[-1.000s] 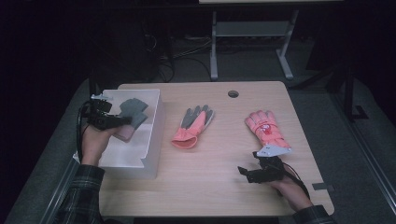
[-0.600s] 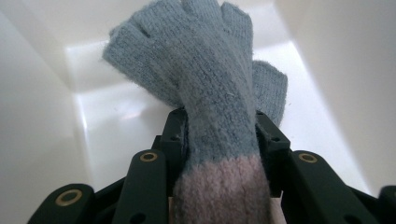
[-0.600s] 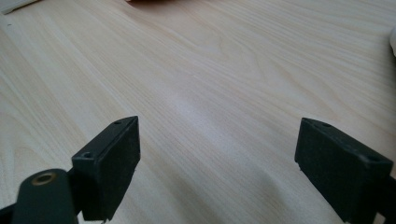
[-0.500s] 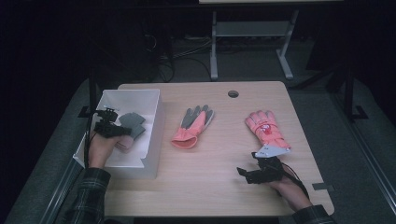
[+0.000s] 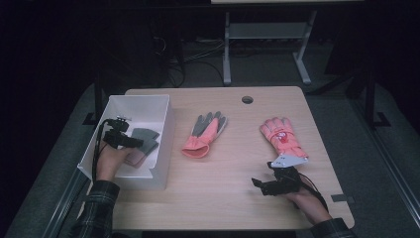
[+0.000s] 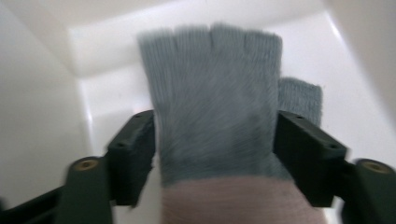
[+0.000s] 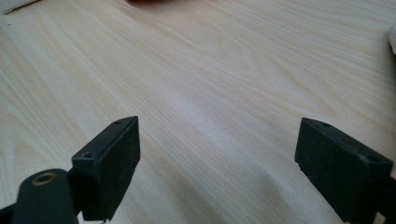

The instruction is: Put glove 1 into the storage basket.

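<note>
A grey knit glove with a pink cuff [image 5: 146,136] lies on the floor of the white bin [image 5: 139,105] at the table's left. My left gripper [image 5: 134,143] is down inside the bin. In the left gripper view its jaws have just been opening and now stand wide on either side of the glove [image 6: 210,93], which lies flat between them, no longer pinched. My right gripper [image 5: 257,184] rests low over the bare wood near the front right, jaws open with nothing between them [image 7: 219,154].
A grey-and-coral glove [image 5: 204,134] lies mid-table beside the bin. A coral glove [image 5: 282,138] lies just beyond the right gripper. A round cable hole [image 5: 247,99] sits near the table's far edge. Bare wood [image 5: 218,198] stretches along the front.
The left gripper sank into the bin with the grey glove and its jaws spread apart, leaving the glove lying on the bin floor. The right gripper stayed where it was.
</note>
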